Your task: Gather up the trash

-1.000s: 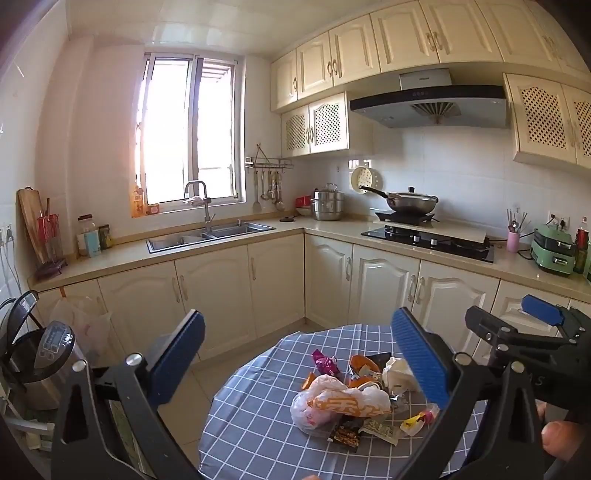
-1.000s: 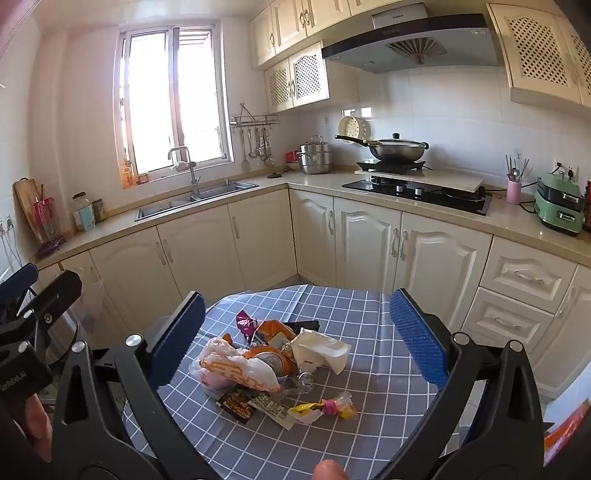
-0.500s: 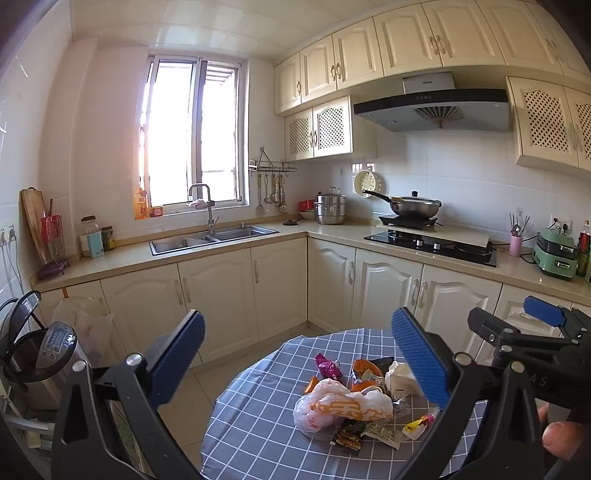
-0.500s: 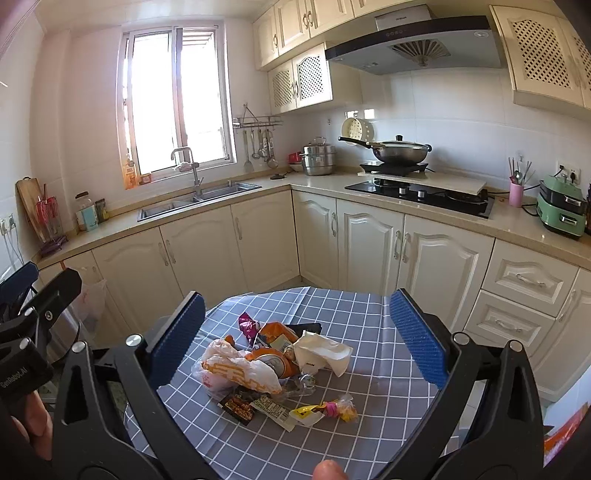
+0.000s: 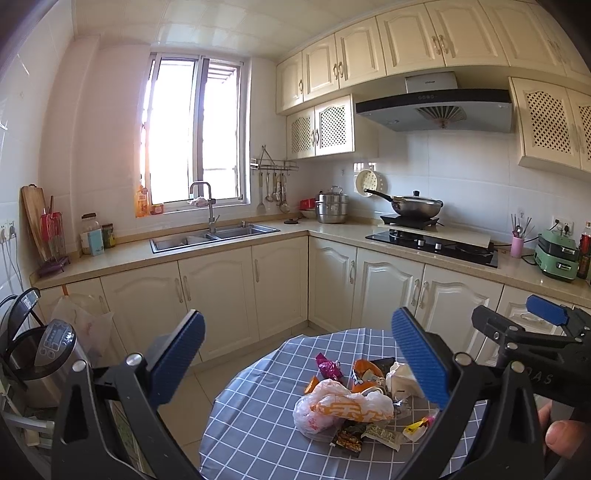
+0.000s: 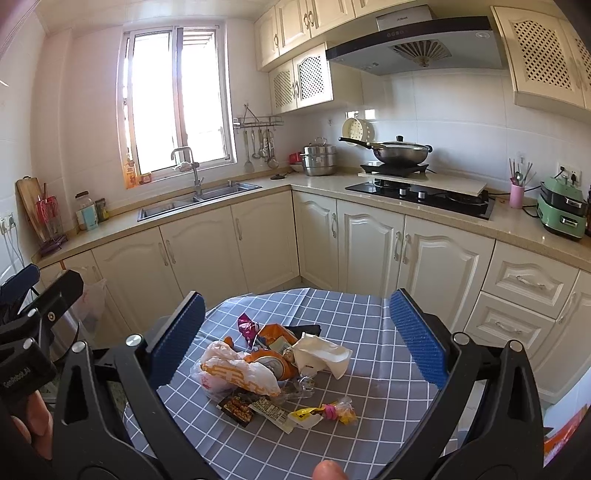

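Both my claws, left (image 5: 297, 360) and right (image 6: 295, 338), hang spread wide and empty above the trash (image 6: 273, 373) heaped at lower centre. I'd drop the right one first on the loose tissue (image 6: 321, 354), pinching a fold.

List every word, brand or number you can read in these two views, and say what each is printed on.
"GenRobot.AI": on the black body of the left claw, in the right wrist view.
"DAS": tail of a cut-off word on the right claw body.
Too small or blurred: the range hood brand, the orange print on the plastic bag, the snack wrappers.
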Demonstrator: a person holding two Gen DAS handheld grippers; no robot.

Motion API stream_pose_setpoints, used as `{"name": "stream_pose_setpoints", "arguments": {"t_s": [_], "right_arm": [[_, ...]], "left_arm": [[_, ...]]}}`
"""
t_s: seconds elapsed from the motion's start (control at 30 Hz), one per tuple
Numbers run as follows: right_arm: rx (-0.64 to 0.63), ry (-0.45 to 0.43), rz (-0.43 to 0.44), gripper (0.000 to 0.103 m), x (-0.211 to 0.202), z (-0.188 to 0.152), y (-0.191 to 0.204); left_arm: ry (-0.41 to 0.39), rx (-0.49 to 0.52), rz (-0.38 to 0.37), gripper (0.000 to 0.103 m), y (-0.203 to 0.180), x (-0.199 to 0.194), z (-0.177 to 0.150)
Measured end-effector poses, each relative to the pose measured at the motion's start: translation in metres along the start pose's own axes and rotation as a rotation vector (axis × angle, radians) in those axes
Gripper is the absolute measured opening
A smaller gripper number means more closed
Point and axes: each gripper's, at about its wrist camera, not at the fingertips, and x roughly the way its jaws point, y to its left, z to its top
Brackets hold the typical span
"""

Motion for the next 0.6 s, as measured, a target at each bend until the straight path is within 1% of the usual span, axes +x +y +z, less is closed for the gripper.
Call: {"name": "stream_pose_setpoints", "arguments": {"t_s": [0.4, 0.53, 0.6], "right_arm": [[0.011, 0.049, -0.006, 0.098, 0.019, -0.006, -0.009], [0.016, 0.089, -0.010, 0.098, 0.032, -0.014, -0.015], [0.017, 0.128, -0.015, 0.098, 0.043, -0.023, -0.020]], "left_arm": [[0.046, -0.001, 0.011, 0.099, 0.002, 0.023, -0.011], [0.082, 0.001, 0.014, 0.099, 0.002, 0.037, -0.022], [0.108, 0.005, 0.018, 0.099, 0.003, 0.047, -0.030]]}}
